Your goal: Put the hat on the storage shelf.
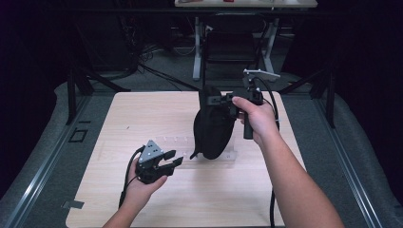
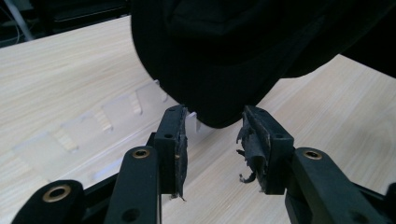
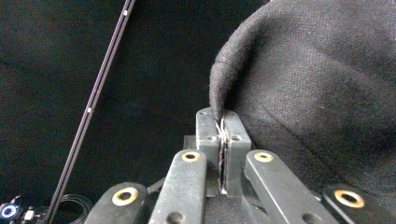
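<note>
A black cloth garment [image 1: 213,124] hangs above the middle of the wooden table [image 1: 142,114], its lower end touching or nearly touching a clear plastic rack [image 1: 171,142]. My right gripper [image 1: 219,100] is shut on the upper edge of the black cloth [image 3: 299,79] and holds it up. My left gripper [image 1: 172,158] is low over the table, left of the cloth, open with nothing between its jaws. In the left gripper view the black cloth [image 2: 224,51] hangs just beyond the worn pads [image 2: 254,144], and the clear rack [image 2: 79,135] lies on the table under it.
A black chair [image 1: 230,45] and a white-legged desk [image 1: 237,4] stand beyond the table's far edge. Dark frame legs [image 1: 76,85] flank the table. Cables trail from both grippers toward the near edge.
</note>
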